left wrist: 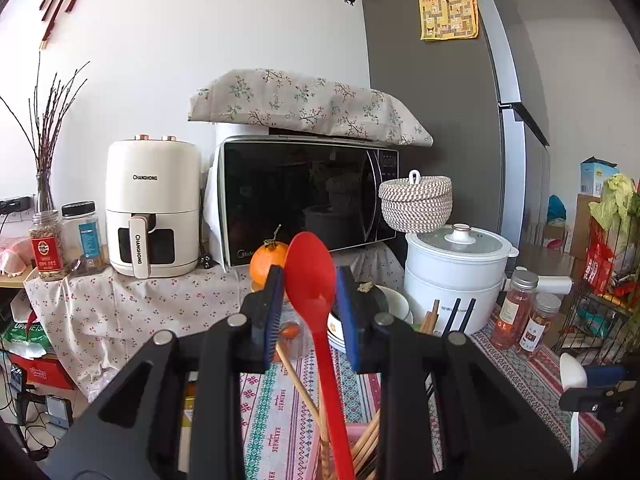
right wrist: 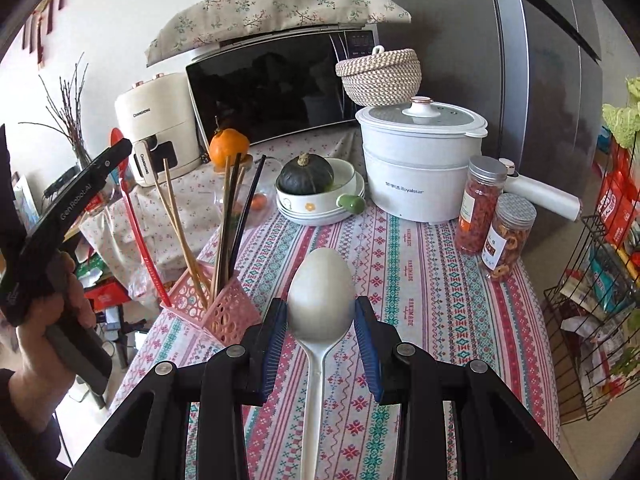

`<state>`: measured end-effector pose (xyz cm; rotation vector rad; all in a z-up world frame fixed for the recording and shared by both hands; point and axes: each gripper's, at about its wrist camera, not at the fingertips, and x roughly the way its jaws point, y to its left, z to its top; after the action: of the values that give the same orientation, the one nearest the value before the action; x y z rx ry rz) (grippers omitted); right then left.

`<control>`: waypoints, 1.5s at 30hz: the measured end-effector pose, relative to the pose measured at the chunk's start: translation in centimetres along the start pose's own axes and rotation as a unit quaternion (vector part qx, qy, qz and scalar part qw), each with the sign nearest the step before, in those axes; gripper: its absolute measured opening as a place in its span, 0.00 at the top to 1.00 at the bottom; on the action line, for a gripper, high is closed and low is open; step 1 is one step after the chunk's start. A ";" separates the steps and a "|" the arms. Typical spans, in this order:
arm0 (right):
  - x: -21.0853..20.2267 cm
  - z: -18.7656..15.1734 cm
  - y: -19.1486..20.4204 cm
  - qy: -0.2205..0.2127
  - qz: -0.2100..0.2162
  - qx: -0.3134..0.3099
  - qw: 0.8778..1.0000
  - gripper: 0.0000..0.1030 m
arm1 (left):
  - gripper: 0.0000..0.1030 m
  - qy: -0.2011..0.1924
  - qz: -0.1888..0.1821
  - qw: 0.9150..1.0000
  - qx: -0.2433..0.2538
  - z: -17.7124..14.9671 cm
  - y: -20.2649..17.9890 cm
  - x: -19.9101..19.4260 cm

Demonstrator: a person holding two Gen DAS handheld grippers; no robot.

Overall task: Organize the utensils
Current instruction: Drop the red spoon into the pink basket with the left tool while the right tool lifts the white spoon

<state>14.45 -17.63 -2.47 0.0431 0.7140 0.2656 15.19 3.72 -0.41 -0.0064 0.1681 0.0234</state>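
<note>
A: How many spoons are in play, and where does each one sit?

B: Two. The red spoon point(left wrist: 316, 320) stands bowl-up between the pads of the left gripper point(left wrist: 310, 300); the left pad touches the bowl's edge, while a sliver of gap shows at the right pad, so whether the jaws truly pinch it cannot be told. Its handle runs down and back toward the gripper body. The white spoon point(right wrist: 320, 300) sits the same way in the right gripper point(right wrist: 321, 320), bowl-up, both blue pads pressed against the bowl's sides, so that one is clamped.

A: And the holder?

B: One pink caddy point(right wrist: 212, 308) with perforated walls, ahead and to the left of the right gripper, directly beneath the left one. The red spoon's handle tip reaches down to its left edge in the right wrist view.

A: What stands in it?

B: Chopsticks point(right wrist: 228, 220), wooden and dark ones together; they overlap too much for a sure count.

A: Farther out from the right gripper?

B: One dark green squash point(right wrist: 305, 176) in a stack of white dishes point(right wrist: 320, 208), one white pot point(right wrist: 420, 160) ahead to the right, two jars point(right wrist: 496, 216) beside it, and one orange point(right wrist: 228, 148) beyond the chopsticks, all on the patterned tablecloth point(right wrist: 400, 280).
</note>
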 end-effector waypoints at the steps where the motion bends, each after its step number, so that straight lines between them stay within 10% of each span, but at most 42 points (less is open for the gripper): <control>1: 0.1 0.0 0.1 -0.002 -0.001 -0.001 1.000 0.66 | 0.72 0.002 0.000 1.000 0.001 -0.3 0.0 0.3; 13: -0.6 1.2 1.5 -0.058 -0.001 0.009 0.998 0.66 | 0.70 0.075 -0.018 0.996 0.040 -2.1 -0.5 0.4; 18: -1.2 2.0 2.3 -0.091 -0.008 0.023 0.996 0.66 | 0.49 0.141 -0.024 0.990 0.020 -1.5 1.1 -1.0; 24: -0.4 3.6 4.4 -0.138 0.005 0.063 0.988 0.66 | 0.41 0.312 0.005 0.950 0.008 -3.3 3.4 -1.4; 29: 1.2 4.2 7.2 -0.183 0.004 0.084 0.979 0.66 | 0.34 0.367 -0.002 0.930 -0.009 -5.8 4.9 -1.9; 45: 6.4 2.5 10.6 -0.257 -0.071 0.094 0.959 0.65 | 0.31 0.399 0.005 0.915 -0.053 -6.9 8.0 -1.6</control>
<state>18.37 -5.61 -3.31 0.2337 0.2192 0.0408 12.28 11.61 -7.01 -0.1250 0.9881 0.0394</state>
